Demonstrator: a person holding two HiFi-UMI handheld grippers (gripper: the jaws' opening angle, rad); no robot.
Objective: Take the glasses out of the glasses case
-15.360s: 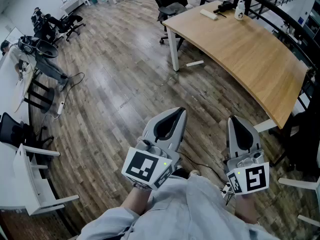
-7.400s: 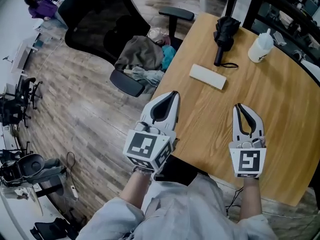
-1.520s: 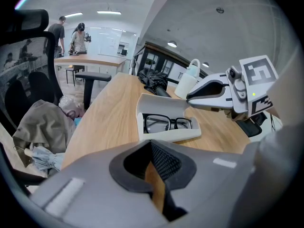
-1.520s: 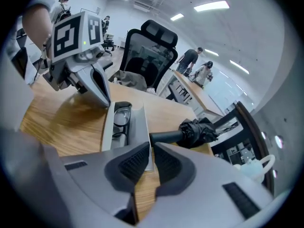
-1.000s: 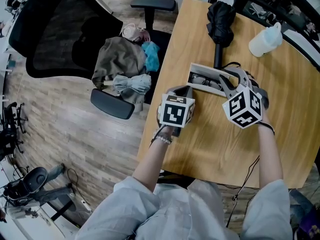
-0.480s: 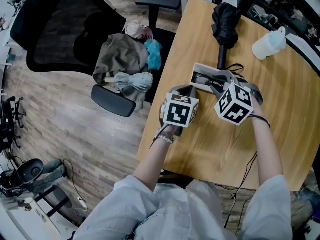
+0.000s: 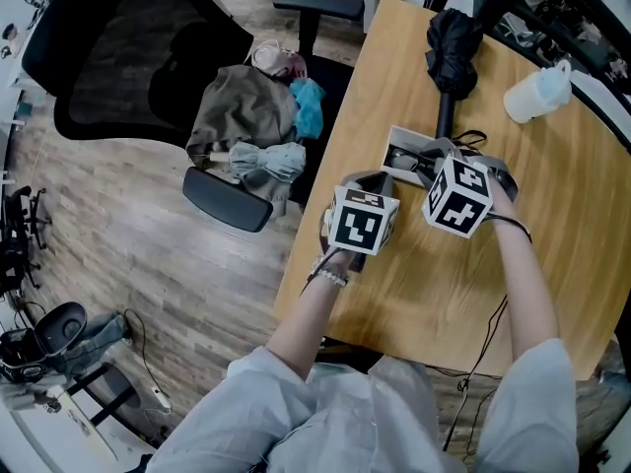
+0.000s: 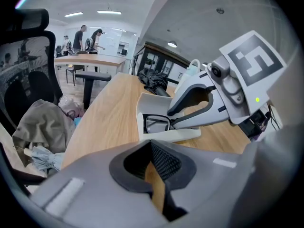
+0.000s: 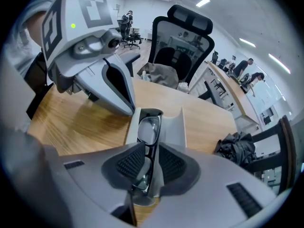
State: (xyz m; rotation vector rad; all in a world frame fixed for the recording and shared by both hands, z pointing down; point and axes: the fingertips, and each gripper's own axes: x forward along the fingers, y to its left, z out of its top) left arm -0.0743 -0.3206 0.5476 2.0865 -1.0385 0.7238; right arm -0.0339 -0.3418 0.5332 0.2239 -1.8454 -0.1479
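far to the left of the open white rectangular glasses case (image 7: 396,144) stands a black mesh-backed office chair (image 7: 108,57). its seat is heaped with an olive-grey jacket (image 7: 242,106) and a teal cloth (image 7: 308,106).

the case itself lies on a light wooden desk (image 7: 444,294), close to the desk's left edge, with its lid raised. inside it lie the black-framed glasses (image 9: 148,127), folded and resting in the tray.

the grey left gripper (image 7: 373,177) comes at the case from the person's side, at the case's left corner. its jaws are pressed together with nothing between them, only a thin slit of desk showing. its tip sits against the case's outer wall.

the grey right gripper (image 9: 149,167) reaches steeply down into the case from the person's side, a little right of the left one. its jaws have just been closing, and the near end of the glasses frame stands between the ribbed black pads (image 9: 128,163). one pad lies against the frame, while a pale sliver of the case shows beside the other, so the frame is bracketed and not clamped. the glasses have not left the case.

beyond the case, away from the person, a black folded fabric umbrella (image 7: 452,37) lies on the desk with its thin end pointing at the case and near it. well to the right of the case, and further back, stands a translucent white plastic bottle (image 7: 537,89).
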